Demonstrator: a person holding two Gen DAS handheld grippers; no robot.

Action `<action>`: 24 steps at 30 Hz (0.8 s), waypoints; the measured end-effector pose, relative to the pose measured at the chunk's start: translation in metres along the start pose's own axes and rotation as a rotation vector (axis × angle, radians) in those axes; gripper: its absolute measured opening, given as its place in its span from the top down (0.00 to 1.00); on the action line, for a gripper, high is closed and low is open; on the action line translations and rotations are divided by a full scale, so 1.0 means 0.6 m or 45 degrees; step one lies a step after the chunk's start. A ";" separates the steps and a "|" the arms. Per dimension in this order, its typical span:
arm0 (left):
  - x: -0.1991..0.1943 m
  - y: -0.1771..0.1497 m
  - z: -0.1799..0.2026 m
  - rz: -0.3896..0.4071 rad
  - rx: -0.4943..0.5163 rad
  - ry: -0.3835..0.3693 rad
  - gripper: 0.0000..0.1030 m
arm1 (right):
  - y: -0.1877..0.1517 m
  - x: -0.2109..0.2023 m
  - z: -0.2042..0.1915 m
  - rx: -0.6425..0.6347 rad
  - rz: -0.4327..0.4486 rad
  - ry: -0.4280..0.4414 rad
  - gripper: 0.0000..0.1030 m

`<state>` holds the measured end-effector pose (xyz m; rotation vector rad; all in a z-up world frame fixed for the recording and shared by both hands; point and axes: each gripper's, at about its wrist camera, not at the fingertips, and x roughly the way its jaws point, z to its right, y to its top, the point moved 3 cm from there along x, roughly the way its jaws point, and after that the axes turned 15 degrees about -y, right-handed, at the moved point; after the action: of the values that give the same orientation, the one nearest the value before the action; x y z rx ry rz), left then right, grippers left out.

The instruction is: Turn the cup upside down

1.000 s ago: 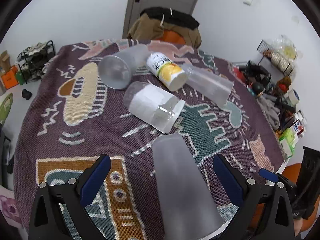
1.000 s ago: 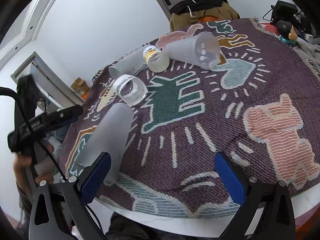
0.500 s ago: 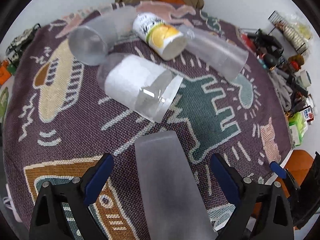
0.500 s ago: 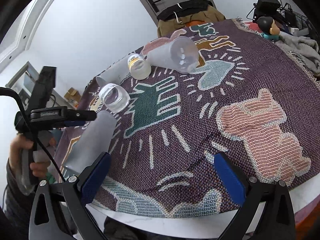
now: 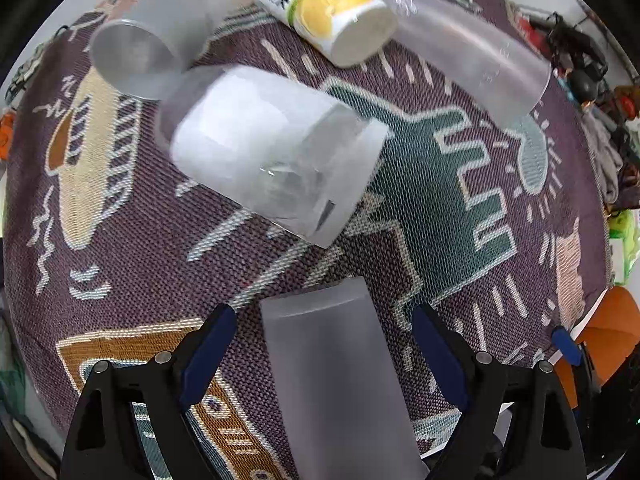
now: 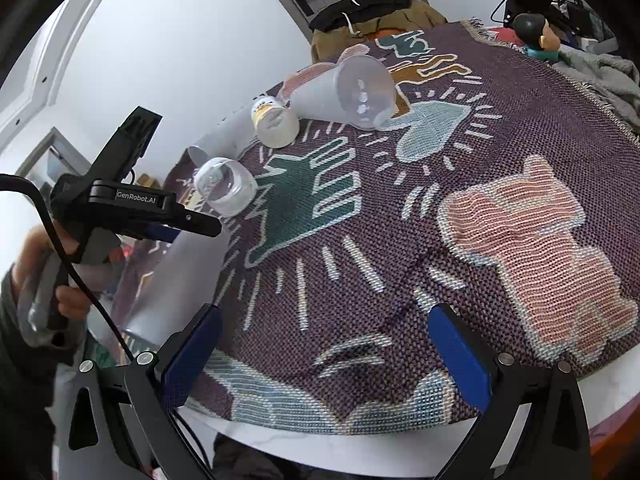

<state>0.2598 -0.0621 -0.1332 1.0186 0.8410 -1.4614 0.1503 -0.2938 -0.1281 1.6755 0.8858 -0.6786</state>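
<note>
A tall frosted cup [image 5: 336, 380] lies on its side on the patterned tablecloth, between the fingers of my open left gripper [image 5: 320, 336]; the pads stand clear of its walls. The same cup [image 6: 176, 280] shows in the right wrist view with the left gripper [image 6: 160, 216] over it. My right gripper [image 6: 324, 352] is open and empty above the cloth near the table's front edge.
Other cups lie on their sides further in: a clear one with a white label [image 5: 272, 152], a grey frosted one [image 5: 140, 48], a long clear one [image 5: 472, 52], and a yellow-labelled pot [image 5: 328, 12]. Clutter and a chair with clothes [image 6: 372, 12] surround the round table.
My left gripper has moved forward and down over the frosted cup, which now lies deeper between its fingers. The right gripper has drifted slightly and stays open.
</note>
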 end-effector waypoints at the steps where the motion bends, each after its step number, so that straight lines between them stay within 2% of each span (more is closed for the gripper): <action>1: 0.006 0.001 0.001 -0.021 -0.002 0.006 0.19 | 0.000 0.000 0.000 -0.002 0.003 -0.010 0.00; 3: 0.019 0.002 0.003 -0.063 -0.010 0.015 0.24 | 0.001 -0.001 0.000 -0.005 0.009 -0.025 0.00; 6: 0.033 0.003 0.004 -0.087 -0.018 0.036 0.40 | 0.001 -0.002 0.000 -0.008 0.015 -0.032 0.00; 12: 0.003 0.000 0.027 0.002 0.030 0.030 0.41 | 0.004 -0.005 0.003 -0.001 0.020 -0.025 0.00; 18: -0.061 -0.006 0.070 0.162 0.128 -0.023 0.42 | 0.007 -0.011 0.006 0.011 0.033 -0.026 0.00; 24: -0.117 -0.025 0.107 0.366 0.259 -0.016 0.42 | 0.012 -0.020 0.010 0.023 0.053 -0.033 0.00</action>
<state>0.2372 -0.0927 -0.0447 1.2261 0.5179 -1.3216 0.1498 -0.3032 -0.1164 1.6933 0.8266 -0.6805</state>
